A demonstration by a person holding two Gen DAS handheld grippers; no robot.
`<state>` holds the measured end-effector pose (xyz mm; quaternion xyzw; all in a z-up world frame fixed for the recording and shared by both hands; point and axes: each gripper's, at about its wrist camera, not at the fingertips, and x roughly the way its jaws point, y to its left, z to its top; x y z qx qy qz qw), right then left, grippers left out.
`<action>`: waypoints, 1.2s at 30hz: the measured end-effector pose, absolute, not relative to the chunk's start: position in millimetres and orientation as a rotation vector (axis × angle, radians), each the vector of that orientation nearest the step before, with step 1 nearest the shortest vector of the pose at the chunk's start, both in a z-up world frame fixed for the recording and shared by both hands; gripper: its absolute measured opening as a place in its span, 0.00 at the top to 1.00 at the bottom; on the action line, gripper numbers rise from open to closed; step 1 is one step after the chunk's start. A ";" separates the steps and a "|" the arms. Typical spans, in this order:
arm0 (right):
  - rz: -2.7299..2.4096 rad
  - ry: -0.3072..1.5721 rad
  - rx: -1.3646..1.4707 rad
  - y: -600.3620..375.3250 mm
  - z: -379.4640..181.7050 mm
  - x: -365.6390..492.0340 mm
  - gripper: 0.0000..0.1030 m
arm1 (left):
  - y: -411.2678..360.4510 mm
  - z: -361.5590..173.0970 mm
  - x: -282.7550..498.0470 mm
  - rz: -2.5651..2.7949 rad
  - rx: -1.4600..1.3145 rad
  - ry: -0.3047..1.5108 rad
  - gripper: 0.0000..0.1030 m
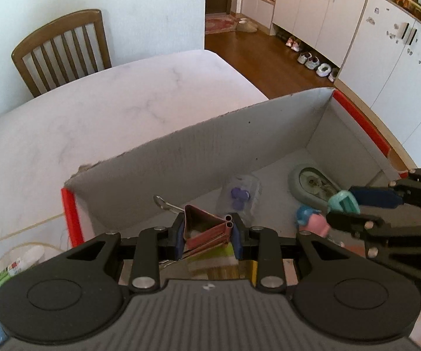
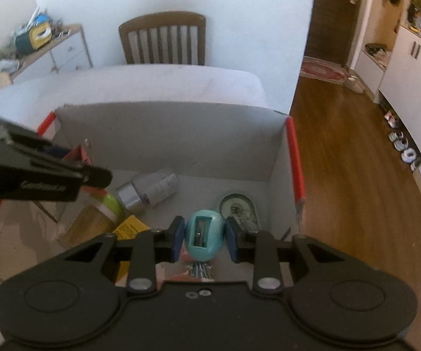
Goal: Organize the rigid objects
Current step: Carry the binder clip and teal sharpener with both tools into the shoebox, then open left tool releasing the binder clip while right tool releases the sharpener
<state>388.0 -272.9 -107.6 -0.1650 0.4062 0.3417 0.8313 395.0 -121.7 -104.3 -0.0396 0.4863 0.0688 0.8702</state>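
Binder clip (image 1: 207, 231), pink with wire handles, is held between the blue pads of the left tongs (image 1: 207, 234), whose jaws are closed narrowly on its body, above the near-left part of the cardboard box (image 1: 239, 140). A teal egg-shaped pencil sharpener (image 2: 204, 238), blade slot facing the camera, is gripped between the pads of the right tongs (image 2: 202, 239), likewise closed to the object's width, over the box's right side. On the box floor are seen a grey-green tape dispenser (image 2: 239, 207) near the right wall, a clear packet with purple pieces (image 1: 239, 197), a silver-capped bottle (image 2: 149, 190) lying flat and a yellow-lidded jar (image 2: 99, 219). The red-edged box is carried on a white marbled bench (image 1: 93, 111).
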 end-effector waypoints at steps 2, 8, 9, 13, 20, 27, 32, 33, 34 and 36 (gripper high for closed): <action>0.732 0.874 -0.371 -270.4 -109.7 389.4 0.72 | -122.8 -104.1 400.8 0.144 -0.076 1.021 0.71; 0.741 0.912 -0.401 -269.1 -117.9 395.8 0.72 | -120.8 -114.0 412.7 0.163 -0.063 1.056 0.71; 0.741 0.918 -0.400 -269.5 -118.9 396.6 0.72 | -120.1 -116.1 413.3 0.164 -0.067 1.063 0.71; 0.752 0.930 -0.405 -269.3 -122.7 396.3 0.72 | -117.7 -122.8 415.5 0.172 -0.069 1.092 0.71; 0.759 0.946 -0.391 -270.4 -127.7 395.3 0.68 | -112.5 -129.7 416.5 0.188 -0.097 1.127 0.71; 0.756 0.966 -0.373 -270.8 -128.8 393.9 0.64 | -113.9 -127.0 412.4 0.198 -0.092 1.118 0.71; 0.759 0.960 -0.365 -273.8 -124.2 390.9 0.61 | -117.3 -121.8 408.3 0.194 -0.092 1.108 0.68; 0.759 0.957 -0.362 -274.0 -122.2 389.8 0.61 | -117.6 -120.5 407.1 0.190 -0.099 1.105 0.58; 0.760 0.953 -0.356 -274.9 -121.1 389.0 0.61 | -118.1 -118.7 405.6 0.187 -0.106 1.097 0.52; 0.763 0.944 -0.348 -276.0 -117.8 386.9 0.61 | -118.9 -113.2 401.1 0.183 -0.115 1.066 0.40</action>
